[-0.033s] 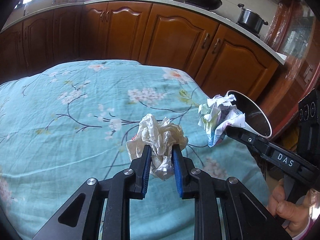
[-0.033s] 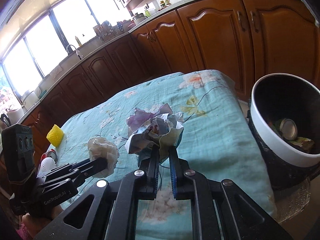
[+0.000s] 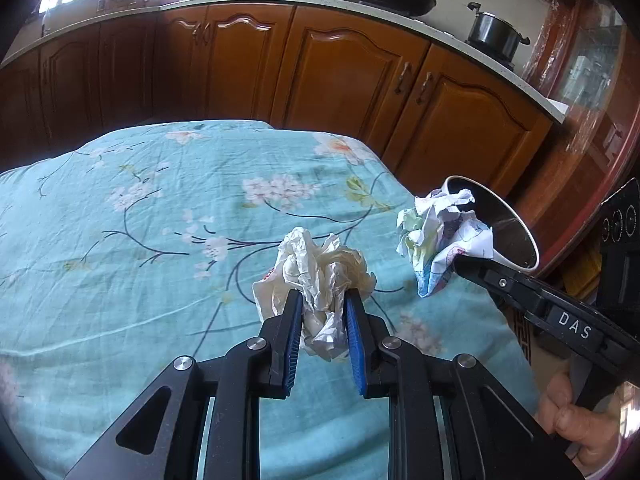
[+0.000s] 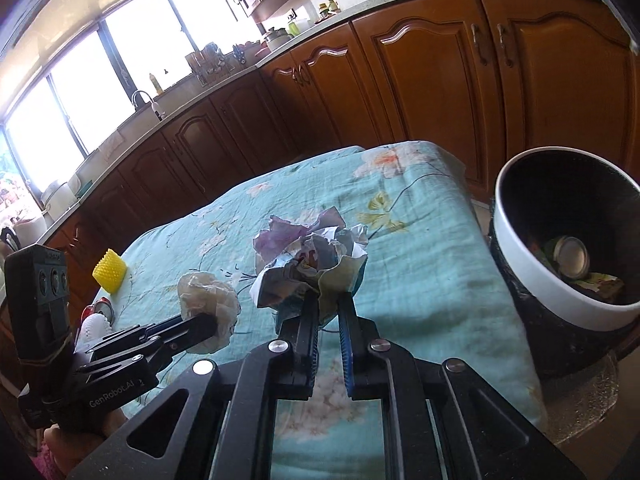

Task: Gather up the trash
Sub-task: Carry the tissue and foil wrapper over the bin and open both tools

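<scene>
My left gripper (image 3: 322, 300) is shut on a crumpled cream paper wad (image 3: 320, 264), held over the teal floral tablecloth (image 3: 160, 240). The right wrist view shows that same wad (image 4: 208, 296) in the left gripper (image 4: 212, 326) at lower left. My right gripper (image 4: 327, 300) is shut on a crumpled printed paper ball (image 4: 308, 256) near the table's right edge. From the left wrist, this ball (image 3: 436, 236) hangs at the tip of the right gripper (image 3: 460, 262), just in front of the trash bin (image 3: 512, 232). The black bin with a white rim (image 4: 520, 252) stands beside the table to the right.
A can and wrappers lie inside the bin. A yellow spiky cup (image 4: 110, 276), a red can (image 4: 100, 308) and a white object (image 4: 94, 326) sit at the table's left end. Wooden cabinets (image 3: 340, 68) run behind. A person's hand (image 3: 568, 412) holds the right gripper.
</scene>
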A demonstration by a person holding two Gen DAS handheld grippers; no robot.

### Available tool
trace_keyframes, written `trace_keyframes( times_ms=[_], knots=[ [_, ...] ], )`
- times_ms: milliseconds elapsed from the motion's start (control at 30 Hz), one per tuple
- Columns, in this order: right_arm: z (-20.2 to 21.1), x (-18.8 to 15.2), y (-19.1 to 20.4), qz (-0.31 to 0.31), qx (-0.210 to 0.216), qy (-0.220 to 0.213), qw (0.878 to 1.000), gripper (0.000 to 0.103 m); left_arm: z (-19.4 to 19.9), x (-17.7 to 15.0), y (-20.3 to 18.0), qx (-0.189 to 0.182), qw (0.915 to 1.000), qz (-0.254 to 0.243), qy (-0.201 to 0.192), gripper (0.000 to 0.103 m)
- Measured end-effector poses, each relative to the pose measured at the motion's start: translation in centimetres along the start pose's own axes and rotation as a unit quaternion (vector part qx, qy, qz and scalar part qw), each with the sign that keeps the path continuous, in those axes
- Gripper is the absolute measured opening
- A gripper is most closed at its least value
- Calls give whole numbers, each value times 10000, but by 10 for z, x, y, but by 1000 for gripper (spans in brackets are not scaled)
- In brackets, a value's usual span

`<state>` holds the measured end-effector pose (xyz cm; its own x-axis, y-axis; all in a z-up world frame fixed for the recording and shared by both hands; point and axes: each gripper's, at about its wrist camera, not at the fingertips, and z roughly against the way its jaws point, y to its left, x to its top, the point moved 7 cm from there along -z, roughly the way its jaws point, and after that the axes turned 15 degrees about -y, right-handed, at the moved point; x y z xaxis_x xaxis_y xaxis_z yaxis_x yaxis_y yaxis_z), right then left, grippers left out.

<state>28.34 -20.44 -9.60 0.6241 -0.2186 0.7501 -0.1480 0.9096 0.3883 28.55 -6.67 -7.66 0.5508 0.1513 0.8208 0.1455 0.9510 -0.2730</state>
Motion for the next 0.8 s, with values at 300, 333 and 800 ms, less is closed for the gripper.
trace_keyframes(
  times_ms=[300,333,800],
  knots=[
    [34,-1,-27,22,-292,-165,9994,10,-4,-2,-44,-252,9992,-281,111,20],
    [37,-1,-30,14,-320,-177,9993,10,-5,-3,-49,-275,9991,-315,122,20],
    [72,-1,-70,-173,-633,-309,9974,10,-22,-8,-95,-536,9963,-626,251,20]
  ],
)
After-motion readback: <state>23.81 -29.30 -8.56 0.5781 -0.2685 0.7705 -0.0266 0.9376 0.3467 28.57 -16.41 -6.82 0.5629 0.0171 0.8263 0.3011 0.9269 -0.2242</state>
